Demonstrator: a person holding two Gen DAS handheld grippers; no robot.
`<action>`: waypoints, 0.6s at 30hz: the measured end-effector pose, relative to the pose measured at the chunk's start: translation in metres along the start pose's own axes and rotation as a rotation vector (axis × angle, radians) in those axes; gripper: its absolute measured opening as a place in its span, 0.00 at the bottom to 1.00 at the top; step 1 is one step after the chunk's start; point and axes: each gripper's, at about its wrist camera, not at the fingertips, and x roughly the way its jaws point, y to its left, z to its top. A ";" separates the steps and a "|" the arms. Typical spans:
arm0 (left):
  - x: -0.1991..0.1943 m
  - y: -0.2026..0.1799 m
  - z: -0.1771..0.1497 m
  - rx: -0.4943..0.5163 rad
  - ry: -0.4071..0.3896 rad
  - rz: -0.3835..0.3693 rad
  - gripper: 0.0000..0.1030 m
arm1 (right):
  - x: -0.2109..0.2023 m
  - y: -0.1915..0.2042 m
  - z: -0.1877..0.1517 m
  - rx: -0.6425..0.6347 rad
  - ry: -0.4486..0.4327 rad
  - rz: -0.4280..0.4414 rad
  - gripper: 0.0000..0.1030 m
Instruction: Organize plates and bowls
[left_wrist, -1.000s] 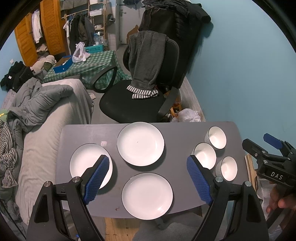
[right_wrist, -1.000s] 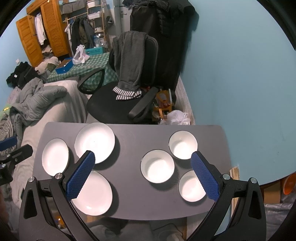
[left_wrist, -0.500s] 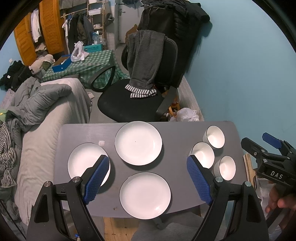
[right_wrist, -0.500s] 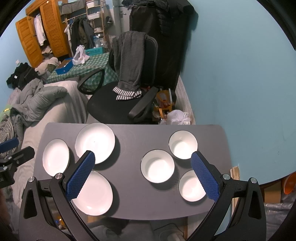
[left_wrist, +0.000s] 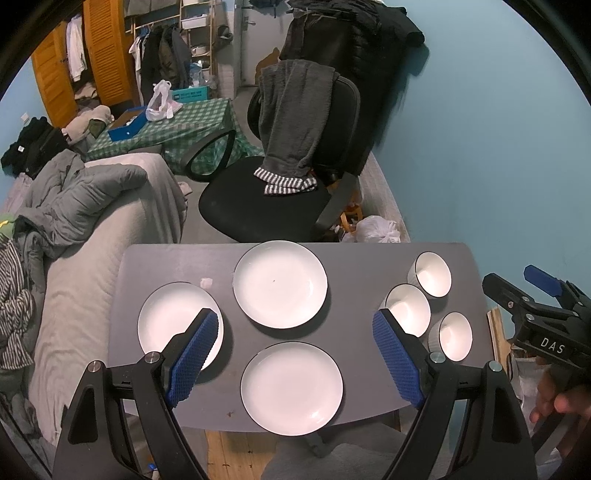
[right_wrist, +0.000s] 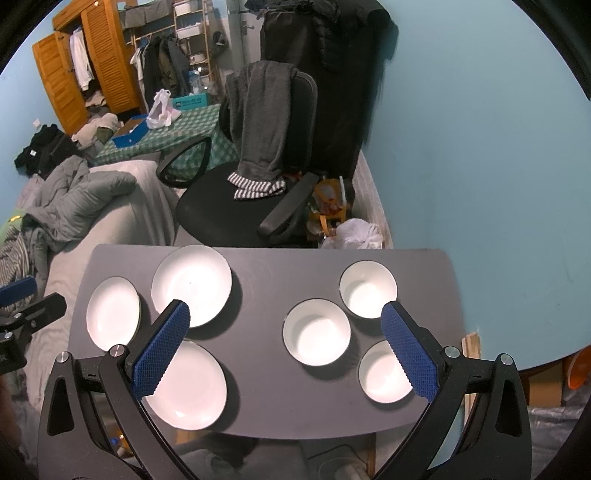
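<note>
Three white plates and three white bowls are lying on the grey table (left_wrist: 354, 369), six pieces in all, none stacked. The plates are sitting on the left half: one plate (left_wrist: 280, 283) near the far edge, one plate (left_wrist: 176, 325) toward the left edge, and one plate (left_wrist: 291, 387) at the near edge. The bowls are gathering near the right edge: one bowl (right_wrist: 368, 288) toward the far right corner, one bowl (right_wrist: 317, 331) more to the middle, and one bowl (right_wrist: 384, 371) close to the near edge; they are near each other but I cannot tell if they are touching. The left gripper (left_wrist: 295, 350) is hovering above the plates with its blue pads spread wide and holding nothing. The right gripper (right_wrist: 286, 341) is hovering above the bowls, also spread wide and empty. Compared with one second ago, both grippers are staying spread, all six pieces are keeping their places, and the left view is shifting only a little.
</note>
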 end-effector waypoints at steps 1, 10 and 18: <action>0.000 0.000 0.000 0.000 0.000 -0.001 0.84 | -0.002 0.001 -0.001 -0.001 -0.001 0.001 0.99; -0.001 0.005 -0.002 -0.006 0.000 -0.003 0.84 | -0.002 0.003 -0.001 -0.003 0.001 0.003 0.99; -0.001 0.005 -0.002 -0.007 0.003 -0.003 0.84 | -0.002 0.003 -0.001 0.000 0.002 0.004 0.99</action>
